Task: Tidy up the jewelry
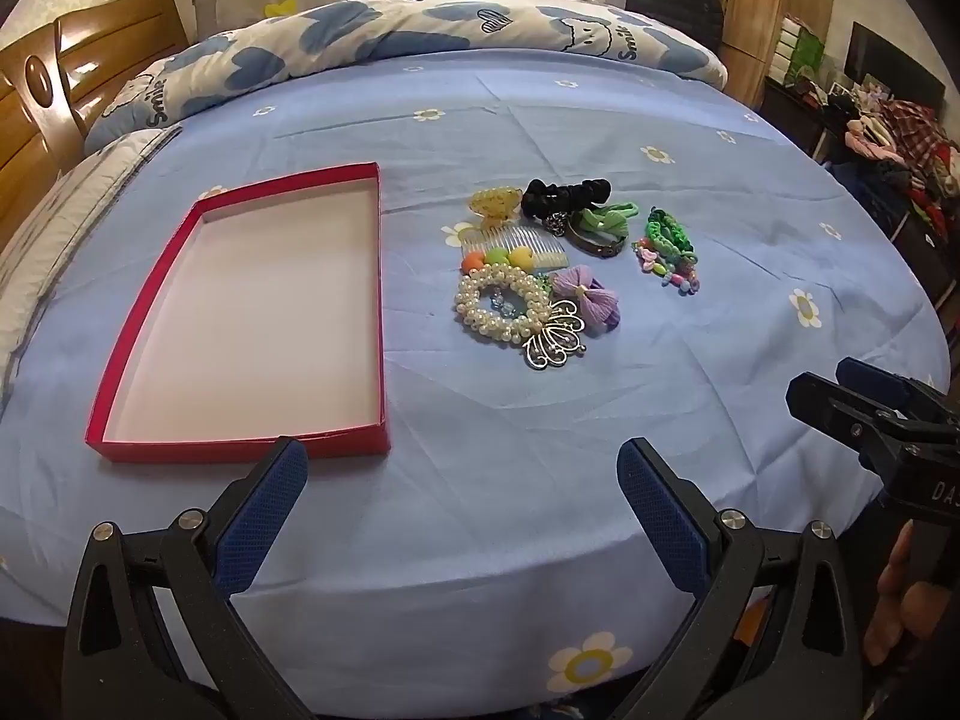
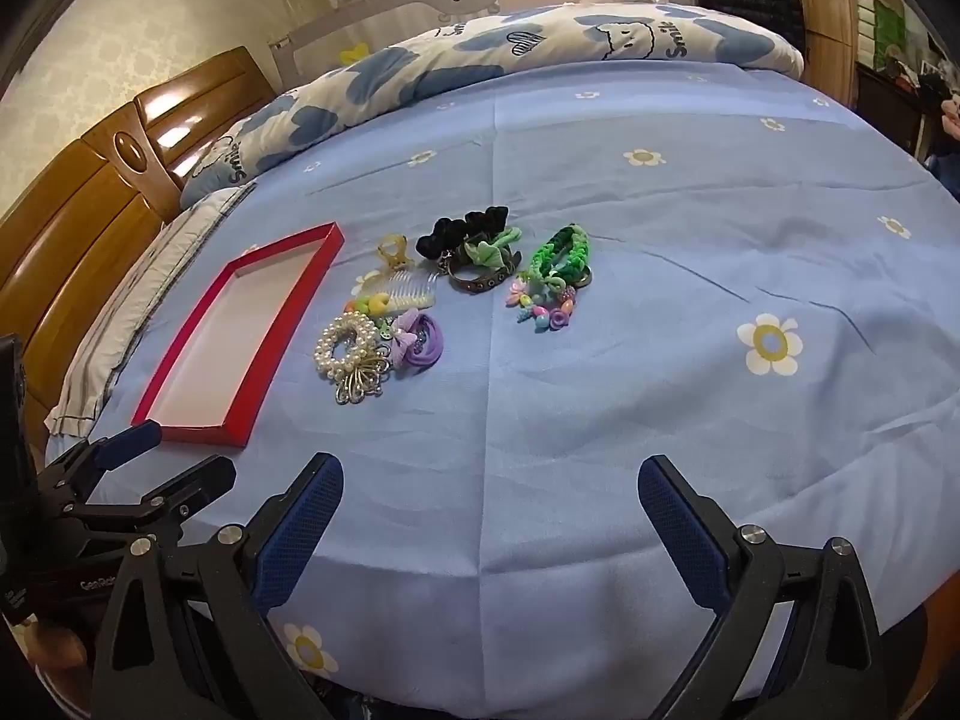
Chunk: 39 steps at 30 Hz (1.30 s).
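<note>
Mostly hair pieces (image 1: 528, 267), seemingly tangled, pearl bracelet (image 1: 501, 303)

Bedroom, beyond the work area
A heart-print quilt (image 1: 420, 30) lies bunched along the blue sheet (image 1: 540, 450); wooden headboard (image 2: 90, 192) behind.

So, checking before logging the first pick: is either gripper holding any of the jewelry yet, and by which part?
Nothing is held. The left gripper and right gripper are both open and empty above the sheet.
</note>
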### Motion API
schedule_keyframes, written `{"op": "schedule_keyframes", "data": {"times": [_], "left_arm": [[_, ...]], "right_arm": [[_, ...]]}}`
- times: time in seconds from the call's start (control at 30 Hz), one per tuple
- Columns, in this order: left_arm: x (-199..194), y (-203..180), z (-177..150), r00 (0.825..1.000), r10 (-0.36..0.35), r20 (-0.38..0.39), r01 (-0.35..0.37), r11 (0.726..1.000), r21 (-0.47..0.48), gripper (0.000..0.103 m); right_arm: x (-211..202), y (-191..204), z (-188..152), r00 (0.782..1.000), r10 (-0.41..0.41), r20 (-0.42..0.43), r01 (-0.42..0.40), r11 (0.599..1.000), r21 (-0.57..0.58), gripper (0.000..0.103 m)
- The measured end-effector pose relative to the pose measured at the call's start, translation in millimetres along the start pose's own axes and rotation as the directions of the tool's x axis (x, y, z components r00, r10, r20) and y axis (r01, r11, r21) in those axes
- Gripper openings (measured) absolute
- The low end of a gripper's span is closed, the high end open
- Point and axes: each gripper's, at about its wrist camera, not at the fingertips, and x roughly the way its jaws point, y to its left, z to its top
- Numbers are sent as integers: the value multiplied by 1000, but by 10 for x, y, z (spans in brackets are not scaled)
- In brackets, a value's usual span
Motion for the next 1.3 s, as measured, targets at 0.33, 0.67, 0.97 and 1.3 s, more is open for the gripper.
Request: {"op": "schedule_keyframes", "data": {"times": [0.33,0.67,0.97,1.3], "left_arm": [[19,-41,47,1000,1,0,-1,1000,-4,103],[-31,22,34,1000,4,12,-4,1000,-7,103],[-29,21,27,1000,8,5,-8,1000,-4,103],[-29,21,32,1000,4,5,-4,1000,-9,103]], "right_arm": [[6,15,7,1000,9,0,-9,1000,-4,100],[-7,29,20,1000,17,5,-17,1000,-6,100],[-20,22,19,1000,25,9,-25,1000,-1,100],[-19,15,17,1000,28,10,-28,1000,-1,100]]}}
